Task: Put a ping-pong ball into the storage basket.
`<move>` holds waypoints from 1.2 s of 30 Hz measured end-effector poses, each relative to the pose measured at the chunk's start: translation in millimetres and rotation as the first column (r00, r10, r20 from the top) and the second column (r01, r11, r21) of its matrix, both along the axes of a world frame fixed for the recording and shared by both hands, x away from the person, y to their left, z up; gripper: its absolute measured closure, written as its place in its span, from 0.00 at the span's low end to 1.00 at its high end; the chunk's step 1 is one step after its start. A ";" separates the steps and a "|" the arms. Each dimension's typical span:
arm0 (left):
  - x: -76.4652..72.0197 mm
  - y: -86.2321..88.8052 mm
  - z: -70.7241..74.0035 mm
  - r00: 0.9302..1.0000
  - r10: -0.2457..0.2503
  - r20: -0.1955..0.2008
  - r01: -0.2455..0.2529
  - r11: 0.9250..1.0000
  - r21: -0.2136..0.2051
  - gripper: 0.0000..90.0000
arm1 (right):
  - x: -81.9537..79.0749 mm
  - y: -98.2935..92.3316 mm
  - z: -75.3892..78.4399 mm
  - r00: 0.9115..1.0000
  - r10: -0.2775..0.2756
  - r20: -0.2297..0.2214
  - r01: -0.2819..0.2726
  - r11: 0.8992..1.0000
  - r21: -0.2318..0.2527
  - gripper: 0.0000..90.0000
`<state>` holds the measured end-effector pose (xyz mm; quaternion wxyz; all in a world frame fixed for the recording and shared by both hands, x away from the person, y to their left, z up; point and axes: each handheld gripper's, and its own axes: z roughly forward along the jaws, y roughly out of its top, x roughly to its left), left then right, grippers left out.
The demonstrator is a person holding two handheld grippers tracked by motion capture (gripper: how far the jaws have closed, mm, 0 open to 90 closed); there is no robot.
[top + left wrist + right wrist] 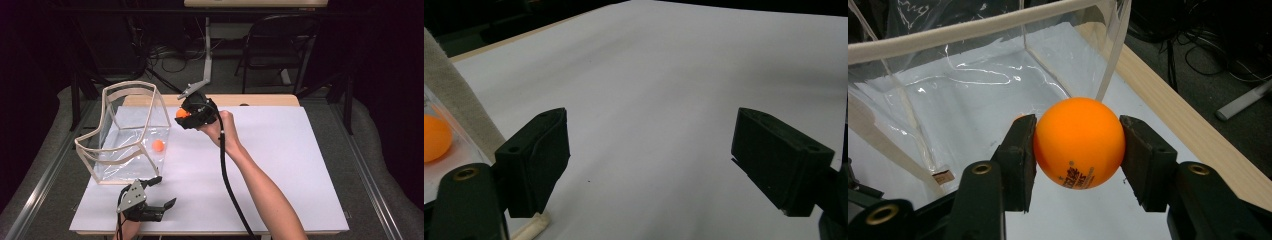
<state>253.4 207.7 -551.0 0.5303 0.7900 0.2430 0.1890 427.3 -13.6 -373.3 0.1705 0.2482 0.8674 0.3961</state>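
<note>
Your right gripper [1078, 145] has its jaws clamped on an orange ball [1079, 142], which sits squarely between the two pads. Just beyond those jaws stands the clear bag [973, 85], its trimmed rim facing you. Your left gripper [649, 165] holds its jaws wide apart over the bare white sheet [664, 75]; a second ball [434, 137] lies inside the bag, left of its left jaw.
</note>
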 end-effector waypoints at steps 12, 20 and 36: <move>-0.7 0.5 0.4 1.000 0.009 0.002 -0.009 1.000 0.004 0.17 | 0.5 5.0 8.8 1.000 0.007 0.008 -0.007 1.000 0.010 0.57; -0.4 0.7 0.3 1.000 0.002 0.000 -0.002 1.000 0.000 0.17 | -0.1 9.0 15.2 1.000 0.014 0.017 -0.014 1.000 0.010 0.57; -0.1 0.6 0.1 1.000 -0.001 -0.002 0.001 1.000 -0.004 0.17 | 0.2 17.5 26.7 0.999 0.026 0.032 -0.026 1.000 0.011 0.57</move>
